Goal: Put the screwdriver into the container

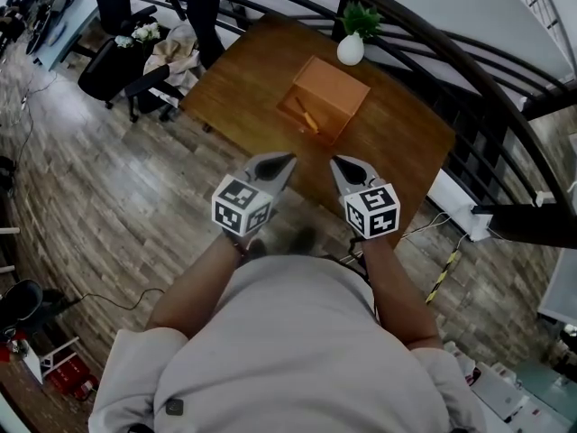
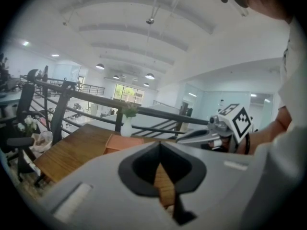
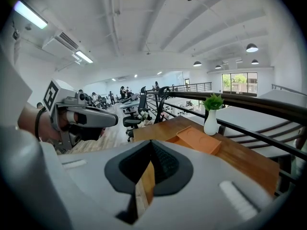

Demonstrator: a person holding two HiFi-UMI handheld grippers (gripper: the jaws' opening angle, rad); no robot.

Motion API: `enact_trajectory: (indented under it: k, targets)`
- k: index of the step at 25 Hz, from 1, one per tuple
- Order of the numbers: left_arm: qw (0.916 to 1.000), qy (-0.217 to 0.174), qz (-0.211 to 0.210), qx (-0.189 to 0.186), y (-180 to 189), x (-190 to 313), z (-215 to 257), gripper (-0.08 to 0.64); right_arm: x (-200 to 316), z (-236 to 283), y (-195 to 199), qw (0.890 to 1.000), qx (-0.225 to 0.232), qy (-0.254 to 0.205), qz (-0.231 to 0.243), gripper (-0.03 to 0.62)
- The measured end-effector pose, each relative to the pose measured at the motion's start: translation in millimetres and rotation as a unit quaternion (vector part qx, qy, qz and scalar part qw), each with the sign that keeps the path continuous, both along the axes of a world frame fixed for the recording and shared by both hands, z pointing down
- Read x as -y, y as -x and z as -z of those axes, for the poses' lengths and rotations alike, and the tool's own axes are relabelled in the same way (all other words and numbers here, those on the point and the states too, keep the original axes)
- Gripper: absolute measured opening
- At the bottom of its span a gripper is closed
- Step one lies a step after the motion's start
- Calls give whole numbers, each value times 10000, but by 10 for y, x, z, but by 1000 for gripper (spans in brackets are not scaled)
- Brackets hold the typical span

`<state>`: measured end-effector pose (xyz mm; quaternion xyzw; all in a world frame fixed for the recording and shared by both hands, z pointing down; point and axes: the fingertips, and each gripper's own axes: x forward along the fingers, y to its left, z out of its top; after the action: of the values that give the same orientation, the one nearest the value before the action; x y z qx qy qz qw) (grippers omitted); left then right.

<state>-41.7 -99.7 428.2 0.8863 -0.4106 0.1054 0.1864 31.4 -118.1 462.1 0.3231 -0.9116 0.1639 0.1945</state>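
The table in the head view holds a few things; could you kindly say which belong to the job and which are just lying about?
Job in hand:
orange container
screwdriver, apparently lying in its open half
left gripper and right gripper, both shut and empty

Just lying about:
white vase with a plant
black office chair on the floor

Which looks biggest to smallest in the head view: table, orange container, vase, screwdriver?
table
orange container
vase
screwdriver
The vase and screwdriver look close in size, so that pair is unsure.
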Motion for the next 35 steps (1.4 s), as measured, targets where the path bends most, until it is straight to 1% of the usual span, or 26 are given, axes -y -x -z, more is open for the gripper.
enact_trajectory:
  k: [4,8,16,23,29,35]
  targets:
    - [10000,-35,-51,-24,150,-136,65,2,-118,89,141,10000,25,-62,-68,8]
    - [9998,-110,-71,-144,351,-278,148,2,-281,139,319,9998,27,-91,-169,8]
    - [9987,-222,-426,-169,620,-661,337,2,-692,356,645,9986,53,-271,-442,8]
    - [9965,-339,-745,-178,890,-1161,477,2,-1213,540,962,9963,156,-518,-671,8]
    - [9947,-451,-903,-211,1069,-1564,530,2,-1678,577,1131,9947,250,-637,-766,8]
    - [9930,-561,-1010,-255,1109,-1888,624,2,-2013,690,1185,9944,341,-702,-714,8]
